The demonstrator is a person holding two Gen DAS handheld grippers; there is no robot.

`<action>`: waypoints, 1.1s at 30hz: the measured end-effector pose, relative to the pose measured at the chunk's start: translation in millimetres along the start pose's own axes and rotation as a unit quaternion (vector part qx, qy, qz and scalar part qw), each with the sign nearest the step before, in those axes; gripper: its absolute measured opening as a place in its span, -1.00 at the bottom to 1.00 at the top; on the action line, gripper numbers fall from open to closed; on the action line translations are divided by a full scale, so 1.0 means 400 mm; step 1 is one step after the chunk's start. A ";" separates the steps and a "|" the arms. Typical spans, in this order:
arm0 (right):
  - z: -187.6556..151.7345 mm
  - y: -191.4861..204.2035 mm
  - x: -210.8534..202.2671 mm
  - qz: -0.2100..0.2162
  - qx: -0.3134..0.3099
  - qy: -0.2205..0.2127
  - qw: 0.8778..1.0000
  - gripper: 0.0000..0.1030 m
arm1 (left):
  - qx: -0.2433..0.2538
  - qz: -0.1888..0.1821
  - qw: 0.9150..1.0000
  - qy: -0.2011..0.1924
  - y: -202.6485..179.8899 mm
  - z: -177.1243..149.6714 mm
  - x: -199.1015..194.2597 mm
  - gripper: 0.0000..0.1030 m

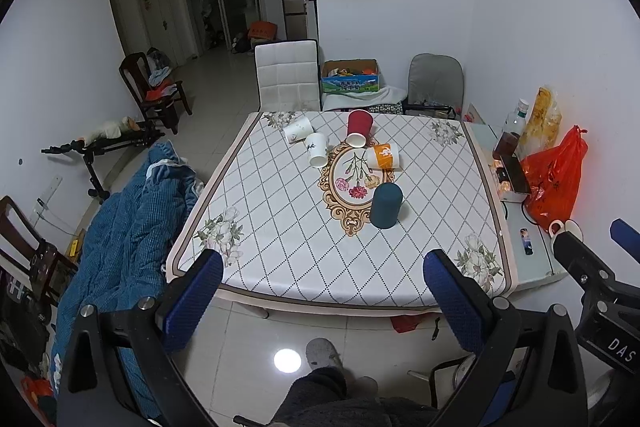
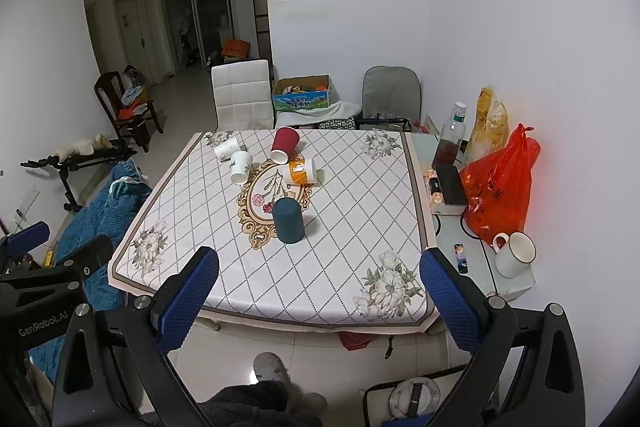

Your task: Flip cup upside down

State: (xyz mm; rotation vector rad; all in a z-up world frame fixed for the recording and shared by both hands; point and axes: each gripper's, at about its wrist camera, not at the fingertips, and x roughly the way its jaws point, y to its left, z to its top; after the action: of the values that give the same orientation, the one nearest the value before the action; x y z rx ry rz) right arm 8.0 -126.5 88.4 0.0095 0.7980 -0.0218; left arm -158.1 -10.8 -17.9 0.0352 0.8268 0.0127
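Observation:
Several paper cups are on the patterned tablecloth [image 1: 280, 227]. A dark teal cup [image 1: 385, 205] stands upside down near the middle; it also shows in the right wrist view [image 2: 288, 219]. A red cup [image 1: 359, 128], an orange cup [image 1: 383, 156] and two white flowered cups [image 1: 316, 149] [image 1: 298, 129] lie on their sides further back. My left gripper [image 1: 323, 283] is open and empty, held before the table's near edge. My right gripper [image 2: 319, 281] is open and empty too, also short of the table.
A side table at the right holds a red plastic bag [image 2: 498, 195], a bottle [image 2: 450, 139], a white mug [image 2: 514, 254] and a small box [image 2: 450, 193]. A white chair [image 2: 242, 95] and a grey chair [image 2: 392, 93] stand behind the table. A blue blanket [image 1: 124, 227] lies at the left.

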 end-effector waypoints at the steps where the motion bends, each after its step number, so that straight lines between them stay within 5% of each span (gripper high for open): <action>1: 0.000 0.000 0.000 0.001 0.001 0.001 1.000 0.99 | 0.000 0.000 1.000 0.000 0.001 0.000 -0.001 0.99; 33: -0.011 0.002 0.006 0.007 0.002 0.000 1.000 0.99 | -0.005 0.004 1.000 -0.003 -0.004 0.013 -0.011 0.99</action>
State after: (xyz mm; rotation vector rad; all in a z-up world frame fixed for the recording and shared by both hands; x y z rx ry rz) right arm 6.4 -125.8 83.5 0.0180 0.7983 -0.0104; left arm -157.4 -12.7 -11.3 0.0289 0.8201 0.0243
